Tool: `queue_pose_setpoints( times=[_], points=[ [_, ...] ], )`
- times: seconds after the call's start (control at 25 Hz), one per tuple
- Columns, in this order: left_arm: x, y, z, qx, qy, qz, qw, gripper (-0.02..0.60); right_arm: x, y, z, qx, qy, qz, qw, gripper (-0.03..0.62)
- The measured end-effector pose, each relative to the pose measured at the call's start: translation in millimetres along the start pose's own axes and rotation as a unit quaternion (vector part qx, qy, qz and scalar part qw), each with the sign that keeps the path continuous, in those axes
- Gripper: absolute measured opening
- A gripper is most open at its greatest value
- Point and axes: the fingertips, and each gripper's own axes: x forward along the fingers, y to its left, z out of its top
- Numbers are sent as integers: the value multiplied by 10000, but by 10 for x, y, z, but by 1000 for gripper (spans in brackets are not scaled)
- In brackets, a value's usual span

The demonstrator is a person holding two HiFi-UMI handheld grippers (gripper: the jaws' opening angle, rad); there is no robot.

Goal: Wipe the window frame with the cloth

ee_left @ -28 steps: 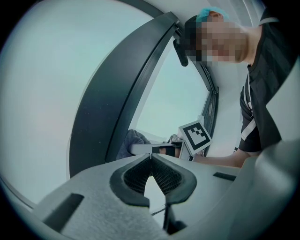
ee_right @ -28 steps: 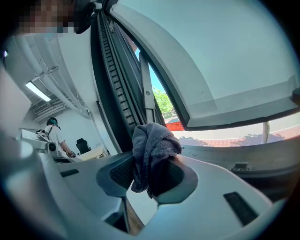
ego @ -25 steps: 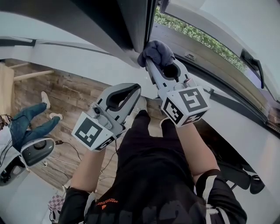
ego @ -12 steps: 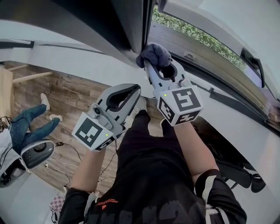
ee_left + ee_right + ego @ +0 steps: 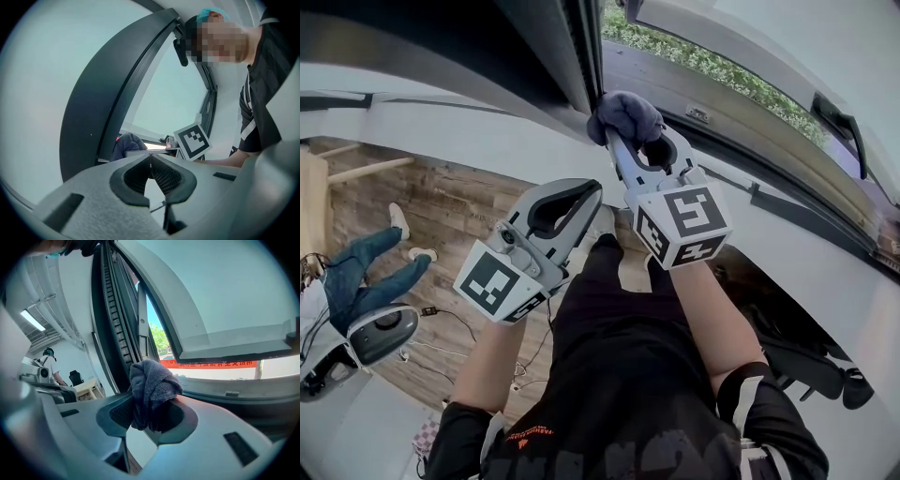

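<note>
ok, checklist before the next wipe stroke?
1. Grip: cloth clamped in right gripper - ok.
2. Position: cloth at the frame - ok.
3. Firm contact between cloth and frame - cannot tell.
4. Frame ahead unobstructed - ok, nothing visible in the way.
5. Other hand: left gripper shut, empty, apart from the frame - ok.

text: none legible | red banner [image 5: 211, 363] outside: characters too blurred | shirt print [image 5: 530, 436]: too small
</note>
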Motion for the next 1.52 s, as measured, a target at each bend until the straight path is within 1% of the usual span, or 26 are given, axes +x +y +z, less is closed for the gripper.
queue_pose_setpoints(
  times=[0.32, 1.12, 1.52],
  points=[
    [125, -109, -5, 33, 54, -96, 9999, 25, -127, -111, -14, 32, 12, -79, 10000, 118],
    [598, -544, 33, 234, 230, -538, 9980, 25, -619, -544, -58, 225, -50, -382, 9990, 118],
    [691, -711, 13, 273, 264, -613, 9974, 25, -810, -676, -86, 268, -77, -480, 9985, 118]
  ],
)
